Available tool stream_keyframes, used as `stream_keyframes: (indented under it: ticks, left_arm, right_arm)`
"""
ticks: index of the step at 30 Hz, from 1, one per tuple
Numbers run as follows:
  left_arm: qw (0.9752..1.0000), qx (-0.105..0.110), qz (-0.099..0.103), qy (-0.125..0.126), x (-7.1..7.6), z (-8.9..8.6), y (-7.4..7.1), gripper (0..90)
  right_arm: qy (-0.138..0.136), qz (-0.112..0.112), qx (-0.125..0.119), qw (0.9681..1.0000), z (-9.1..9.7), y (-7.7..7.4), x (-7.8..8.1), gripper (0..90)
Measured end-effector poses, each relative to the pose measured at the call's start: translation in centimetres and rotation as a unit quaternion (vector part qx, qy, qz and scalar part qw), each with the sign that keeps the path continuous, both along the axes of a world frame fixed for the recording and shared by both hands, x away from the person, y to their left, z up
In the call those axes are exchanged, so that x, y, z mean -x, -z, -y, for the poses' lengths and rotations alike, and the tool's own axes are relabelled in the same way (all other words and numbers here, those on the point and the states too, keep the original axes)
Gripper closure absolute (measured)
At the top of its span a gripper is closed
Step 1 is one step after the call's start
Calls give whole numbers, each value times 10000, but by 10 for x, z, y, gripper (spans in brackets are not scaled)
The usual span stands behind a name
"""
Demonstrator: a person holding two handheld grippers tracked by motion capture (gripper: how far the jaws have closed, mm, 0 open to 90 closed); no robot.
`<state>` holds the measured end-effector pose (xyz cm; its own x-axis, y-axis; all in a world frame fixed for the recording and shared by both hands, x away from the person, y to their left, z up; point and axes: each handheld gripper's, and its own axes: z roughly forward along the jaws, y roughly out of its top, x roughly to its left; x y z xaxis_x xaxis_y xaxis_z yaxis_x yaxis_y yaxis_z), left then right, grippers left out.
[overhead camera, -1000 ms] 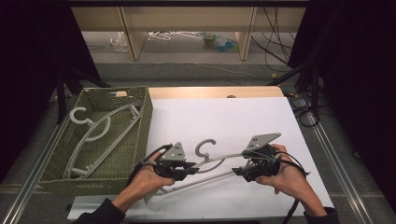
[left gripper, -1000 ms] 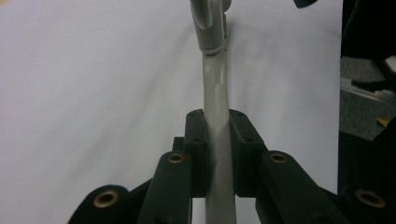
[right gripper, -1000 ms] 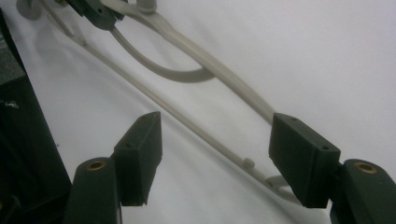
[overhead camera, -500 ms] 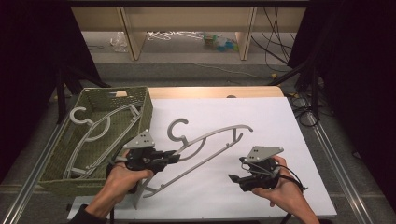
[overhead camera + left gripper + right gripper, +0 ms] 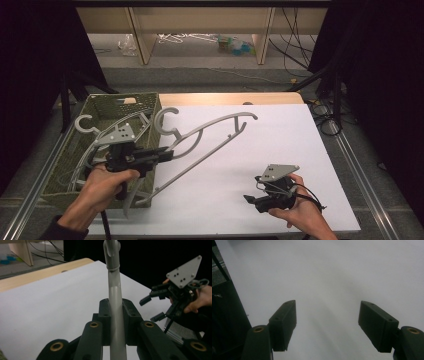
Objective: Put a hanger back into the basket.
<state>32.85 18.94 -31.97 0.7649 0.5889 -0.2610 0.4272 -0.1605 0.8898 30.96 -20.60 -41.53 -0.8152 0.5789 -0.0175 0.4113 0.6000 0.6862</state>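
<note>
A grey plastic hanger (image 5: 210, 135) hangs in the air over the table's left half, tilted, its hook (image 5: 167, 122) near the basket's corner. My left gripper (image 5: 162, 155) is shut on the hanger's bar (image 5: 115, 312), which runs up between its jaws in the left gripper view. Near the front right of the white table sheet (image 5: 280, 150), my right gripper (image 5: 250, 199) is open with nothing between its jaws; its fingertips (image 5: 283, 322) stand wide apart over bare white sheet. The right gripper (image 5: 152, 307) appears, too, at the right of the left gripper view.
An olive woven basket (image 5: 145, 100) stands at the table's left edge with another grey hanger (image 5: 85, 125) lying in it. Wood tabletop (image 5: 225, 98) shows behind the sheet. Metal rails run along both table sides. Shelving and cables lie beyond.
My left gripper has carried the hanger leftward and up toward the basket. The right gripper let go of the hanger, opened, and drew back to the front right.
</note>
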Motion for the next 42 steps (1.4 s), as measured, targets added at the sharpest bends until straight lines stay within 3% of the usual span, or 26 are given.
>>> stream_keyframes:
  ticks: [2,3,5,9,16,18,25,29,31,38,42]
  left_arm:
    - [10000,74,22,-36,-1,-5,-5,790]
    - [9999,86,62,-75,-2,-8,-9,790]
    - [9998,106,112,-160,-4,-13,-15,789]
    - [9990,51,196,-406,-10,-29,-26,790]
    - [9956,-8,200,-920,-24,-62,-35,789]
    - [9937,-13,226,-1094,-28,-72,-36,789]
    - [9857,134,133,-1673,-43,-109,-29,789]
    - [9834,217,145,-1796,-51,-128,-25,788]
    - [9821,234,114,-1863,-54,-136,-22,789]
    - [9828,218,36,-1835,-61,-157,-10,789]
    - [9813,102,-26,-1922,-68,-168,0,789]
  right_arm:
    - [-21,-61,31,10000,1,0,0,311]
    - [29,32,-17,10000,0,2,0,307]
    - [40,15,-21,10000,0,3,1,303]
    - [17,-4,-20,10000,2,3,2,299]
    - [16,-88,29,10000,4,5,3,293]
    - [51,10,-24,10000,4,7,3,292]
    - [29,-70,22,10000,6,7,2,292]
    - [64,-154,30,9999,5,9,2,292]
    - [64,-78,2,9999,5,11,2,292]
    - [65,-101,4,9999,5,12,2,292]
    - [33,-192,71,9998,6,11,2,291]
